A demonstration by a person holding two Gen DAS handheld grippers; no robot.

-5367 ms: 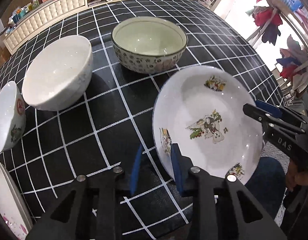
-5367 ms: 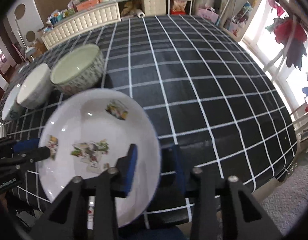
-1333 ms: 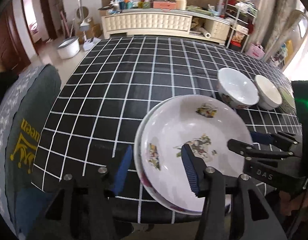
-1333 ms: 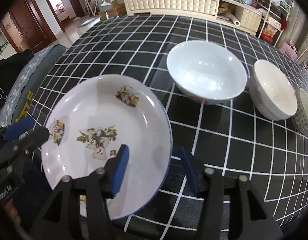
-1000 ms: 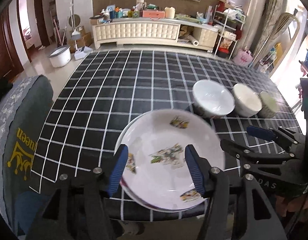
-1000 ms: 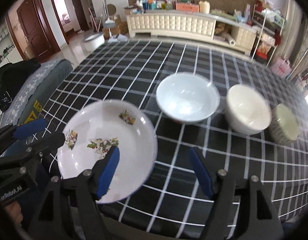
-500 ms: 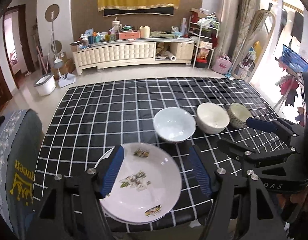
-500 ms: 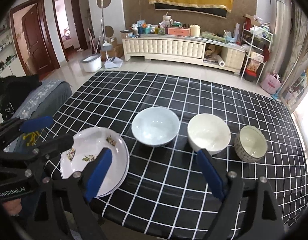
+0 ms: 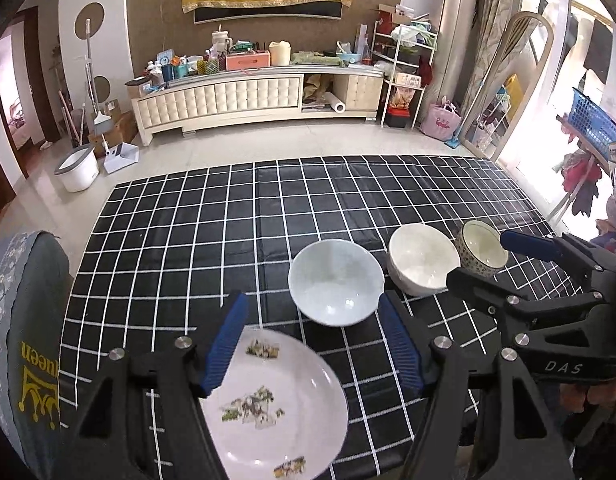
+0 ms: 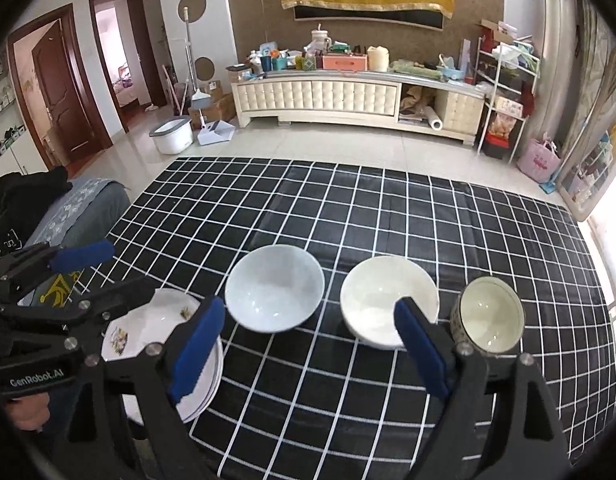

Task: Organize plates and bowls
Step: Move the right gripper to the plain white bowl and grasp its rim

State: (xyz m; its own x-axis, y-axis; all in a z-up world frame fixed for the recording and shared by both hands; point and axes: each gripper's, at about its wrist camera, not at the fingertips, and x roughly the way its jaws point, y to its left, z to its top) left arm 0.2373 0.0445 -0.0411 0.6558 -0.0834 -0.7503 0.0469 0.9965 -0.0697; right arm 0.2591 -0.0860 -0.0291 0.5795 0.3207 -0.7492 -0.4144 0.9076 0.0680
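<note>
Both tongs spread, gripping nothing.
Plate stack (image 10: 164, 320) sits at the desk (image 9: 188, 240) near edge; bowls (image 10: 274, 292) alongside, far half bare.

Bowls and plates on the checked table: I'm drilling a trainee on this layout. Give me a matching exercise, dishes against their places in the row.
Things:
1. plate stack
2. pale blue bowl
3. cream bowl
4. patterned bowl

Places:
A. right end of the row
B. left end, at the near edge
C. second from the right
D. second from the left

Pairs: 1-B, 2-D, 3-C, 4-A
</note>
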